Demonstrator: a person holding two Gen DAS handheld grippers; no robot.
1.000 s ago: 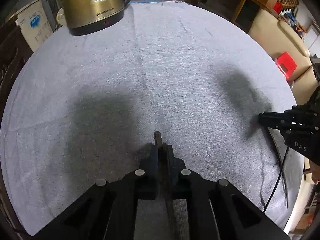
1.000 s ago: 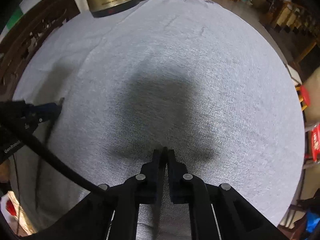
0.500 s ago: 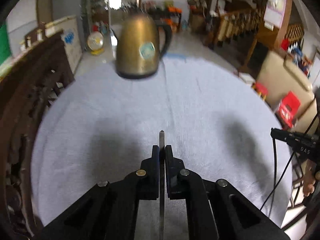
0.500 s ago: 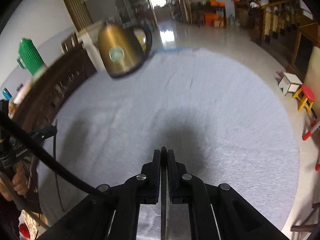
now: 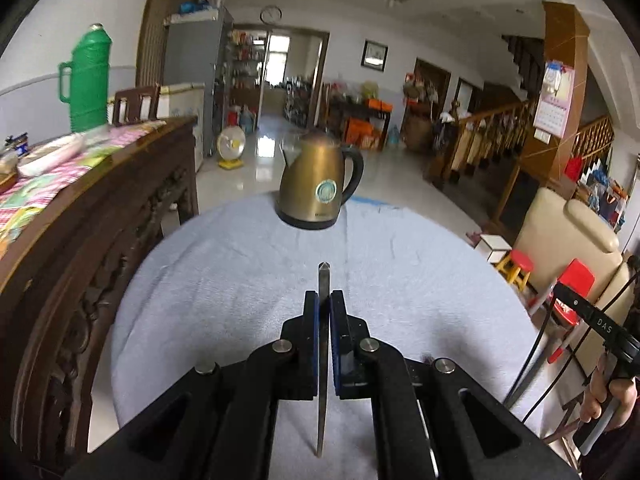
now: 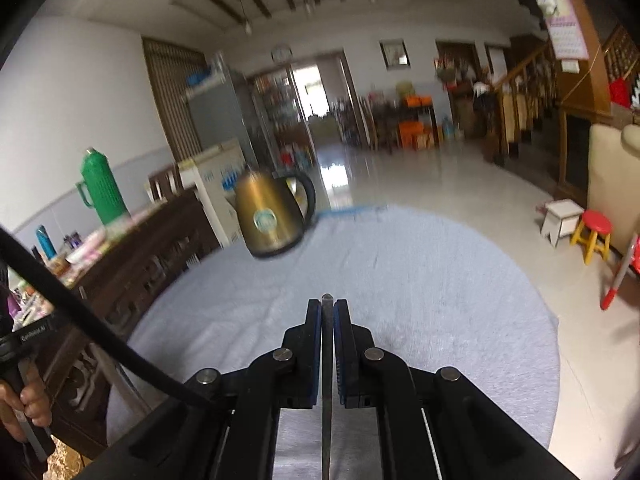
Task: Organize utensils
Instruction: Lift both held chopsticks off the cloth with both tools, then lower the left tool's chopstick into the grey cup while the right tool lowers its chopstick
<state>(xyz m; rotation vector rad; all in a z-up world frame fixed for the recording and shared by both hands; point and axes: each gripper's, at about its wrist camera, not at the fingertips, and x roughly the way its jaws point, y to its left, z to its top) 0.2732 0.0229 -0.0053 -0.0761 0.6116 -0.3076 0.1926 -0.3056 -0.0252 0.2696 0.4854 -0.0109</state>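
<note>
L gripper (image 5: 324, 304) is clamping a thin flat metal utensil (image 5: 323, 360) edge-on btwn its pads; the jaws are closed down to just the strip's thickness. The utensil's long axis is running straight along the fingers: one end is poking out a little past the tips, the rest is trailing back under the gripper body. Can't tell if it's a knife or a handle end.

R gripper (image 6: 327, 308) is doing the same w/ a second utensil (image 6: 327, 380), also a thin metal strip, nipped tight, its tip barely showing beyond the fingertips, axis again in line w/ the fingers.

Both are hanging above the grey tablecloth (image 5: 240, 280), not touching it. Ahead of each gripper the cloth is lying bare up to the gold kettle (image 5: 320, 184), which is standing upright at the far edge: dead ahead of L, ahead and to the left of R. No tray, holder or other cutlery is showing, so where these go can't be told.

Likely stage: both pieces picked up, being carried. Since each piece is pointing fwd along the fingers, laying them down side by side prob needs both wrists kept parallel. Neither hand looks clearly nearer to any target.

Beyond: a wooden sideboard (image 5: 100, 220) off to the left, w/ a green thermos (image 5: 90, 80) on it.
</note>
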